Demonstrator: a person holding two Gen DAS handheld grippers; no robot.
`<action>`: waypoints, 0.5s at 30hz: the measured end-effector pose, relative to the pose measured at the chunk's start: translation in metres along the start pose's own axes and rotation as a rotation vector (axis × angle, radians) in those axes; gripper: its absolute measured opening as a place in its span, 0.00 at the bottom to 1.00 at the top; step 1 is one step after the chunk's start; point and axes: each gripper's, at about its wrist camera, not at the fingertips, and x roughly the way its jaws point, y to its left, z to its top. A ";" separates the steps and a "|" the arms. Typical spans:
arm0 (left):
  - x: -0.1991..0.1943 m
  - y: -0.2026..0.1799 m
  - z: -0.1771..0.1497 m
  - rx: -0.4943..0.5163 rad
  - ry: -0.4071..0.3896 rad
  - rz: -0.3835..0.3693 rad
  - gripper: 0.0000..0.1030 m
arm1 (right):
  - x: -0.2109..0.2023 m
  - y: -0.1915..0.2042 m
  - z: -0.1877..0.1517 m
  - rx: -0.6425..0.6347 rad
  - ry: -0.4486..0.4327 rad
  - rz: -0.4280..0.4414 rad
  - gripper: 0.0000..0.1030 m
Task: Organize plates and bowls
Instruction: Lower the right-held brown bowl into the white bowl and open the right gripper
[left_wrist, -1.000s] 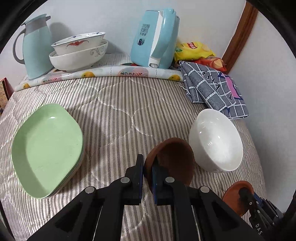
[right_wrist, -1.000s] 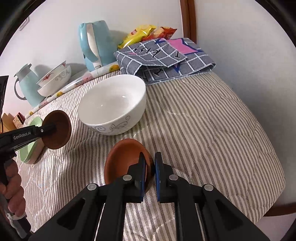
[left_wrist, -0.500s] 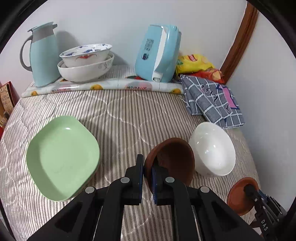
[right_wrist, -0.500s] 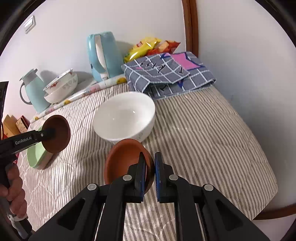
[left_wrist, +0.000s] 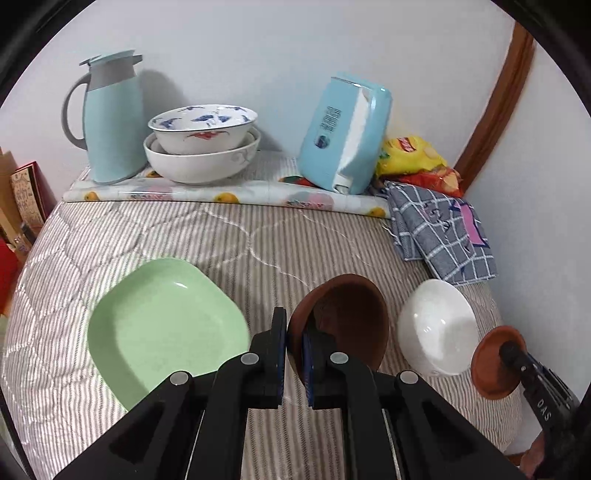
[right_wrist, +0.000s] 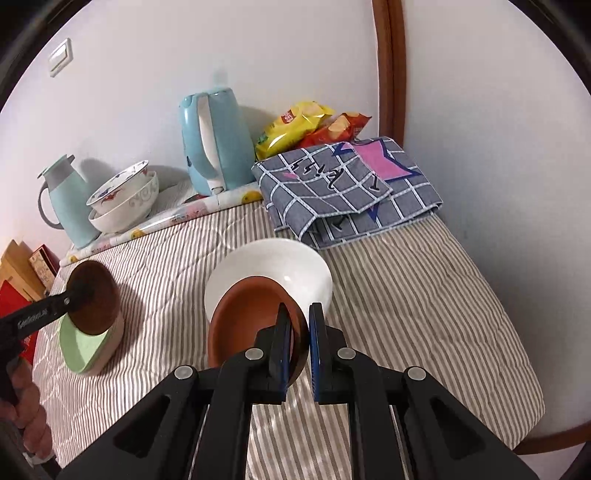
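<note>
Bowls of brown clay, tilted on edge, rims pinched by each hand-held gripper.

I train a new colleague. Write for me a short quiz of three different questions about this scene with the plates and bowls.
1. True or false: each gripper is shut on the rim of a brown bowl.
2. How many bowls are stacked beside the blue jug?
3. What lies nearest the white bowl: A) chip bags, B) checked cloth, C) green plate?

Key:
1. True: left gripper holds the dark brown bowl, right gripper the reddish brown bowl.
2. Two stacked bowls.
3. B, the checked cloth.
</note>
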 end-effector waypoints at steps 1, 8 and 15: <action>0.001 0.004 0.002 -0.009 -0.002 0.005 0.08 | 0.004 0.001 0.003 -0.002 0.004 -0.002 0.09; 0.012 0.017 0.013 -0.037 -0.001 0.027 0.08 | 0.035 0.010 0.015 -0.021 0.039 -0.016 0.09; 0.022 0.024 0.016 -0.045 0.009 0.028 0.08 | 0.067 0.017 0.015 -0.016 0.087 -0.027 0.09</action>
